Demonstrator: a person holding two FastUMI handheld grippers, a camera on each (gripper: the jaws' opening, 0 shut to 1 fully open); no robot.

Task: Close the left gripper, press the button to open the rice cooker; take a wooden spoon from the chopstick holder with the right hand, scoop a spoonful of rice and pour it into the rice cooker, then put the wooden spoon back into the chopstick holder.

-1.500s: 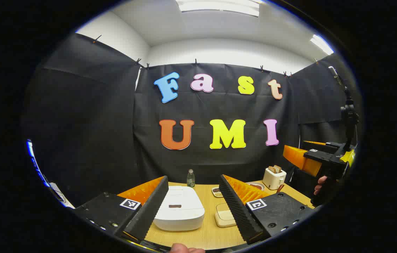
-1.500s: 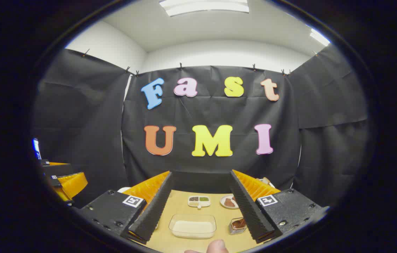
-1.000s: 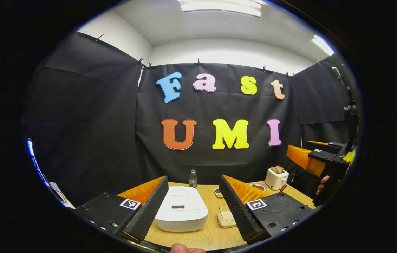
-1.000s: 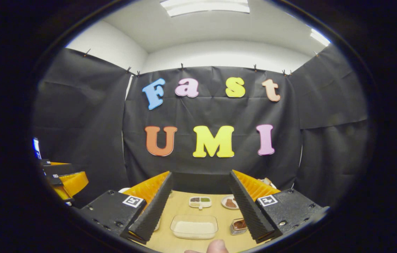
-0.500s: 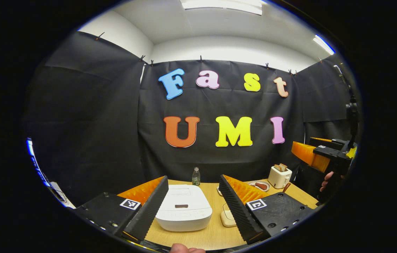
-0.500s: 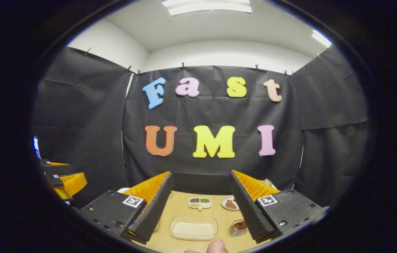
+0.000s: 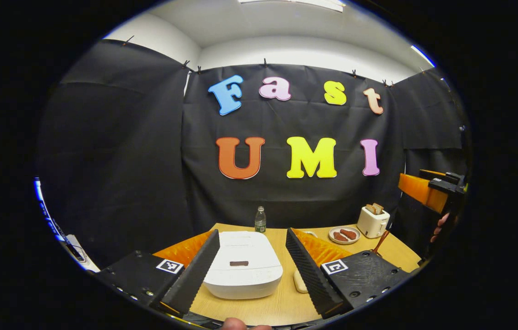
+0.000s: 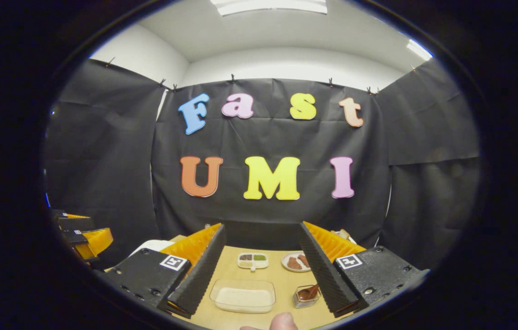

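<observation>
Closed rice cooker (image 7: pixel 243 269), no legible label

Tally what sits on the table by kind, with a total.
Appliances: 2, rice cooker and toaster.
Bottles: 1, bottle.
Food dishes: 3, rice container, divided dish, plate.
Jars: 1, spoon jar.
Total: 7.

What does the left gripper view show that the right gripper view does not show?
Left gripper view: the bottle and the top of the closed rice cooker with its dark bar. Right gripper view: the clear tray of rice, the divided dish and the chopstick holder. Both: the wooden table and the plate of brown food.
</observation>
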